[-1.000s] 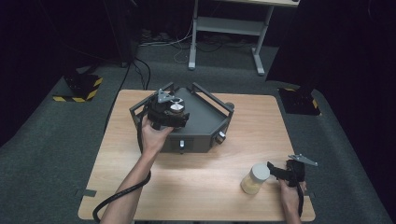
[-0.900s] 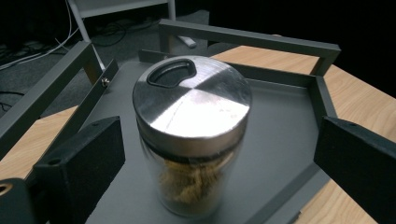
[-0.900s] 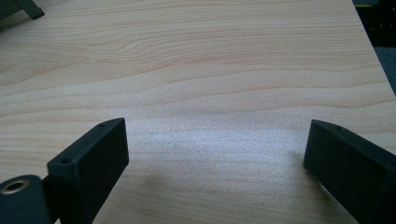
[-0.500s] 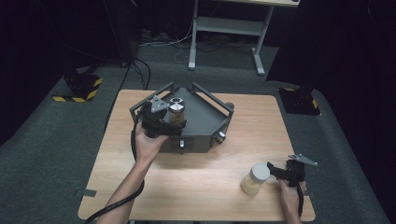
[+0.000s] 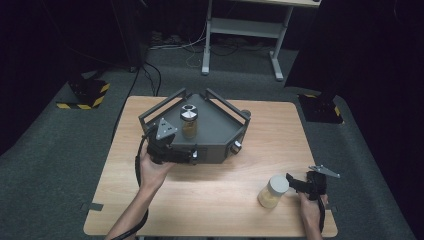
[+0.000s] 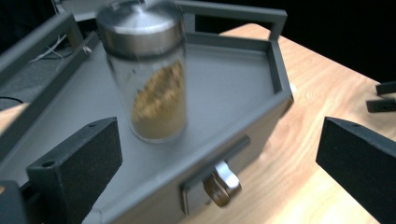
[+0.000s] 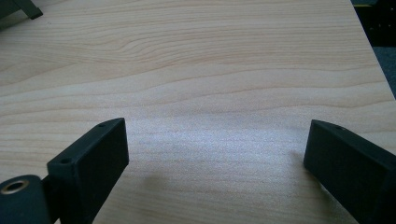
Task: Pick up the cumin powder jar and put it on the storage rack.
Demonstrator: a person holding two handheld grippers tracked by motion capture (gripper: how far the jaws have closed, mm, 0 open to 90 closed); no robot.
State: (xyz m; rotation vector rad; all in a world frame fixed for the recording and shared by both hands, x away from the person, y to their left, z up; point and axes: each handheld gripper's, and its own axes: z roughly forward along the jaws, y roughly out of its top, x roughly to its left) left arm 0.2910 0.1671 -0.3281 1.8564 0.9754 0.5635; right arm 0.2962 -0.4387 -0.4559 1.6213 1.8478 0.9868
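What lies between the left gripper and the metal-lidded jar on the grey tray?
Nothing: in the left gripper view, bare tray floor separates the open left gripper from the jar.

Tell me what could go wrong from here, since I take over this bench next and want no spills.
The left hand-held gripper sits open at the front edge of the grey tray, close to the tall steel-lidded jar; a careless sweep could tip it. The white-lidded jar stands near the table's front edge beside the open right hand-held gripper; a nudge might knock it over.
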